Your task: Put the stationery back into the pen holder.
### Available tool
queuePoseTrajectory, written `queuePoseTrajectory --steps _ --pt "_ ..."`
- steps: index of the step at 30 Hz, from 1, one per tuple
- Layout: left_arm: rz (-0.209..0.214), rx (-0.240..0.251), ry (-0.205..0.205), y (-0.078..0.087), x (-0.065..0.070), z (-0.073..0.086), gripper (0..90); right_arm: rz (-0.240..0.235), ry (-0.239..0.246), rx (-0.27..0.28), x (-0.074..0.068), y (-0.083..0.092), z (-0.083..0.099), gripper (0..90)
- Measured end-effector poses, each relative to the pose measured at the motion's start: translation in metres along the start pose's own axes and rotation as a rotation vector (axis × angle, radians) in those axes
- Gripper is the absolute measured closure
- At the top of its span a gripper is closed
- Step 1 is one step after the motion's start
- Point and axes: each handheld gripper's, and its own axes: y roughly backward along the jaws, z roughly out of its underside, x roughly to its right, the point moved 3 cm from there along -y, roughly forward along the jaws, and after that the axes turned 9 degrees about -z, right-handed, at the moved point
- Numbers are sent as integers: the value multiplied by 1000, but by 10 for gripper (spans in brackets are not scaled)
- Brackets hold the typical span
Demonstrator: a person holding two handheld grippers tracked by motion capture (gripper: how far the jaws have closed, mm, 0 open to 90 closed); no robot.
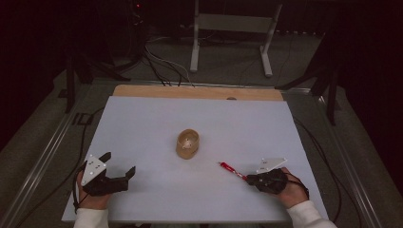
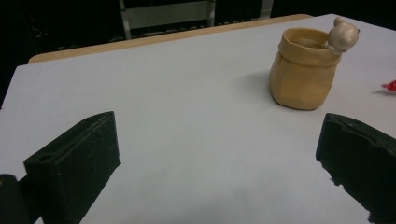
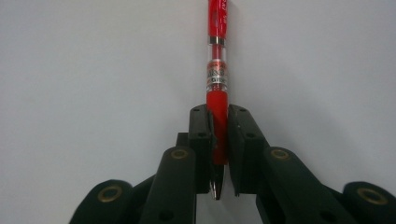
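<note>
The right tongs (image 3: 218, 154) are closed on the red pen (image 3: 218, 70), gripping its rubber sleeve near the tip so the long barrel juts forward, probably to steer it; in the high view the pen (image 1: 229, 168) lies low over the white surface (image 1: 157, 118), lower right of centre. The tan sack-shaped pot (image 1: 187, 144) stands mid-frame, mouth up, a likely place for the pen. The left tongs (image 1: 117, 168), lower left, gape wide and hold nothing, perhaps ready to steady the pot (image 2: 303, 70)
</note>
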Motion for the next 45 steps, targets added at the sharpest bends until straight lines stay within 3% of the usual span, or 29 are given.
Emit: queuePoseTrajectory --steps 5,11,17,25,38,45 --pt "0 3 0 0 0 0 1 23 -31 40 2 8 -3 818" --pt "8 6 21 1 -1 0 1 44 -32 80 3 19 -12 818" --pt "2 6 9 2 0 -1 2 58 -41 111 4 25 -22 818" --pt "-10 6 7 2 -1 -2 2 76 -31 144 4 33 -39 818" --pt "15 -10 -1 1 -1 -2 2 90 8 167 2 38 -72 818" --pt "-9 -3 7 2 -2 -1 2 99 34 161 2 40 -92 818"
